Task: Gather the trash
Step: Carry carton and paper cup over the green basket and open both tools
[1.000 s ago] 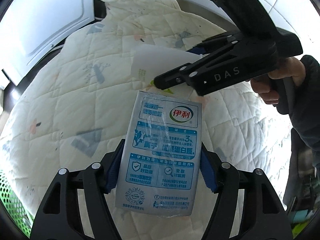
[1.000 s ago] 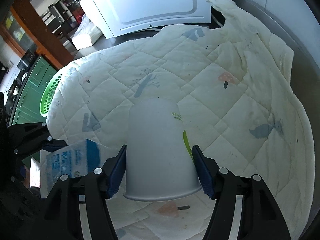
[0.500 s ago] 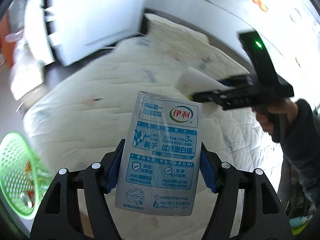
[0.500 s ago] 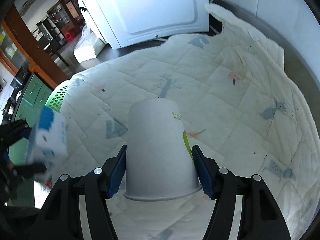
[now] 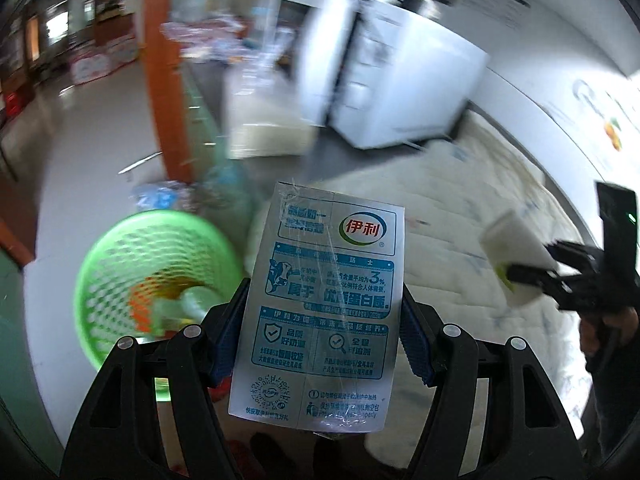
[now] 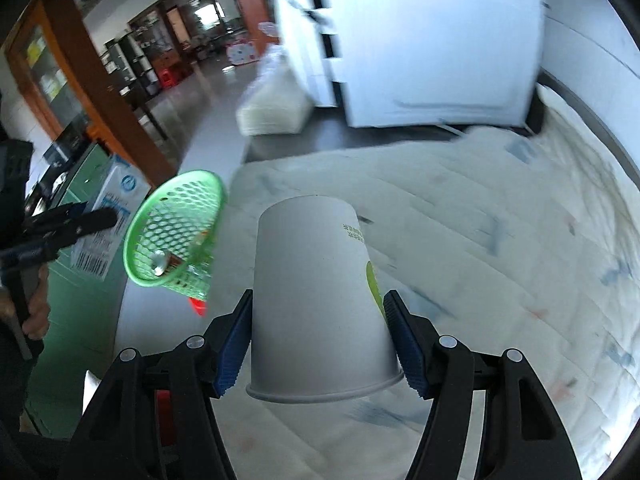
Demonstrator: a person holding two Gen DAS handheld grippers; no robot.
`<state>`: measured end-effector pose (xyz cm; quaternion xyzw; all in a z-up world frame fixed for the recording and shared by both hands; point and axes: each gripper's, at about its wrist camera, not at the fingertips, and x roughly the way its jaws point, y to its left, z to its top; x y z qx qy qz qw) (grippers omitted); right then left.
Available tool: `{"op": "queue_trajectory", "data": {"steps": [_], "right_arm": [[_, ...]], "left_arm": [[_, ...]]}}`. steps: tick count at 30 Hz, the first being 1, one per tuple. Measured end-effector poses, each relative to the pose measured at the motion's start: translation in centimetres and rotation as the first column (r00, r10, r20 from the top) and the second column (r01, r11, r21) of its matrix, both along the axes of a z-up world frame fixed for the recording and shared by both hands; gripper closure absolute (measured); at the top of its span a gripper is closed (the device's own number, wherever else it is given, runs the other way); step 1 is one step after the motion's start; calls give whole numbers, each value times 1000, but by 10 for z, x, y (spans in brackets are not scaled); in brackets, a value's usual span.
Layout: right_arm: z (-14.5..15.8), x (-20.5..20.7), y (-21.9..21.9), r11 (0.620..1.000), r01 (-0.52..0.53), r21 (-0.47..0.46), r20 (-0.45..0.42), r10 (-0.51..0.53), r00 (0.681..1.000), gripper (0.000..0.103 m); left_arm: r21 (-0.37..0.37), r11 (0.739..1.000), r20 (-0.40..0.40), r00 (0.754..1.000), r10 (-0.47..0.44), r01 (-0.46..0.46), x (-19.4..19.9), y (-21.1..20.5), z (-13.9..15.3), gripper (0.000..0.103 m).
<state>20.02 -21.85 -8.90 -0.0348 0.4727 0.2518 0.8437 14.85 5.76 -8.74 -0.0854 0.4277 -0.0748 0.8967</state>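
My left gripper (image 5: pixel 322 330) is shut on a blue and white milk carton (image 5: pixel 320 300), held in the air above the floor. A green mesh basket (image 5: pixel 120 276) with some trash inside sits on the floor to its lower left. My right gripper (image 6: pixel 320 344) is shut on an upside-down white paper cup (image 6: pixel 316 300) above the quilt. In the right wrist view the green basket (image 6: pixel 176 232) is to the left, and the left gripper with the milk carton (image 6: pixel 108 216) is beside it. In the left wrist view the right gripper (image 5: pixel 560 280) holds the cup (image 5: pixel 516 252) at the right.
A cream quilted blanket (image 6: pixel 480 260) covers the bed on the right. A white cabinet (image 6: pixel 420 48) stands at the far end. A green cupboard (image 6: pixel 80 300) and wooden door frame (image 6: pixel 100 80) are on the left. Grey floor (image 5: pixel 80 140) lies beyond the basket.
Both grippers have swung left, away from the quilt toward the green basket. The basket has come into full view. Both still hold their items.
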Motion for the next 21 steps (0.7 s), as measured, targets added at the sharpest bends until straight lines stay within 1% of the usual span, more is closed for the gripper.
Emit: {"op": "queue_trajectory", "data": {"steps": [4,12,15,19,21], "right_arm": [[1,2,53,999,-49,13,1,49,999,41],[-5,3,145,990,-140,22,-10,140,990,41],[-11,6,183,985,-169,21,-22,169,985,41],[-16,8,215,982,-189,10,-28,189,982,40],[-18,11,232,981,-196,8,-34,196,980,40]], "left_arm": [[-2,997,-5,997,83,-83,-1,47,-5,37],[-8,978,-67,976,207,-208,-4,122,-34,37],[-16,970,-91,966,242,-244,1,148,-46,37],[-15,963,-113,957,266,-269,9,169,-57,36],[-27,959,-129,952,277,-282,13,180,-63,36]]}}
